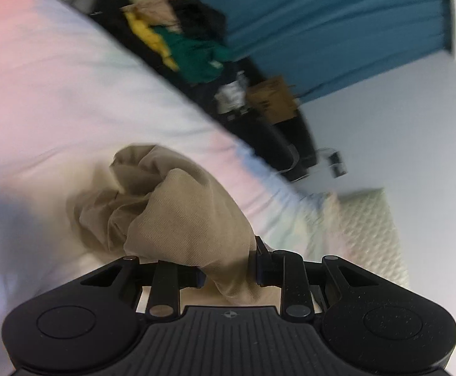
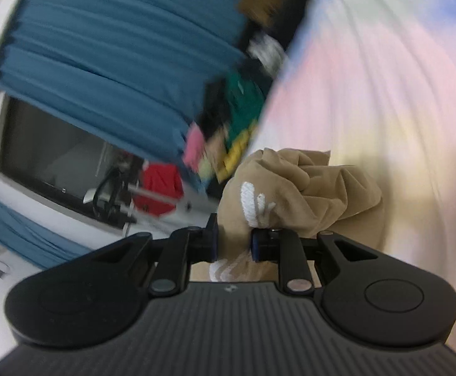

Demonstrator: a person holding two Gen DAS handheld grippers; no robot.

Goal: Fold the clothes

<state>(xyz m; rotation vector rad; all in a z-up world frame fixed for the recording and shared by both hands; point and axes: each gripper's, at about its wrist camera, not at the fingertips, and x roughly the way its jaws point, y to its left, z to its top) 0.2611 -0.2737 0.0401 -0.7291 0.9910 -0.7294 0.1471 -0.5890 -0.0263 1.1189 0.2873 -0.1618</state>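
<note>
No readable text or labels

Both wrist views are evenly and softly lit, with no glare. Heavy motion blur smears the blue curtain [image 1: 337, 18], the pile of clothes [image 1: 178, 31] and the pastel bedsheet [image 1: 55, 78], worst toward the rims, where fisheye distortion bends straight lines. Only the nearby tan garment [image 1: 178, 213] stays fairly sharp, casting a soft shadow on the bedsheet.

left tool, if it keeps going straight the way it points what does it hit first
Probably the pastel bedsheet, right beyond the bunched tan garment the left tool already grips; depth is unclear in the blur.
</note>
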